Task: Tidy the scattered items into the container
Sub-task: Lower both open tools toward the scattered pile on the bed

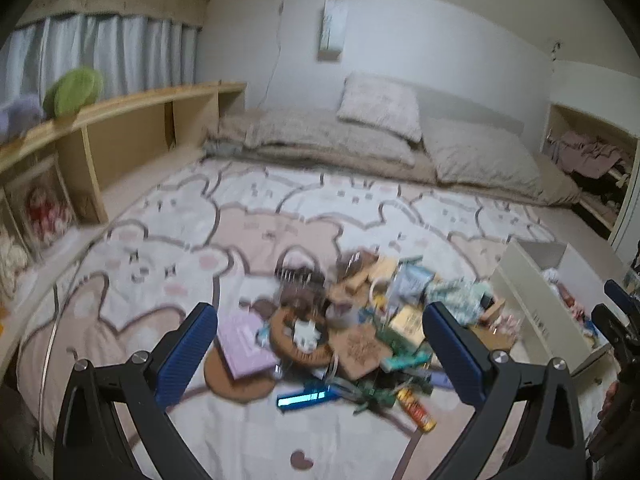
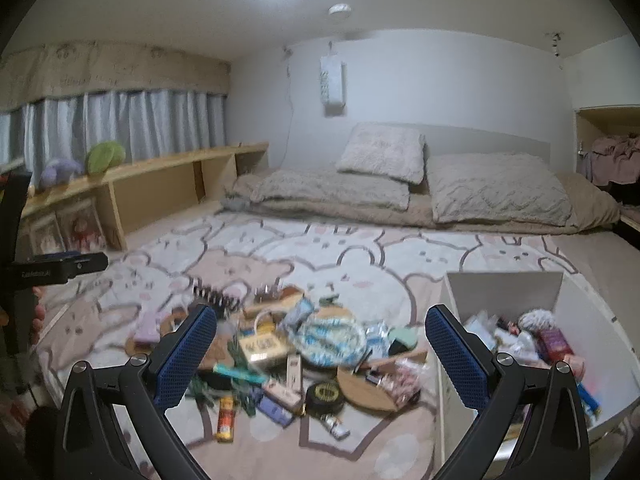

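Note:
A pile of small scattered items (image 1: pixel 352 332) lies on a bear-print blanket (image 1: pixel 168 248): a lilac box (image 1: pixel 244 340), a cork coaster (image 1: pixel 360 350), a blue bar (image 1: pixel 308 396), an orange tube (image 1: pixel 416 410). My left gripper (image 1: pixel 320 316) hovers open above the pile, holding nothing. In the right wrist view the same pile (image 2: pixel 288 352) sits left of a white box container (image 2: pixel 500 288) that holds several things. My right gripper (image 2: pixel 320 316) is open and empty over the pile's right side. An orange tube (image 2: pixel 226 418) and a round black tin (image 2: pixel 326 396) lie nearest.
Pillows (image 2: pixel 382 152) and a folded beige duvet (image 2: pixel 328 190) lie at the bed's head. A wooden shelf unit (image 1: pixel 132 128) runs along the left with plush toys (image 1: pixel 74 90). A closet with clothes (image 1: pixel 588 156) is at the right. The other gripper shows at each view's edge.

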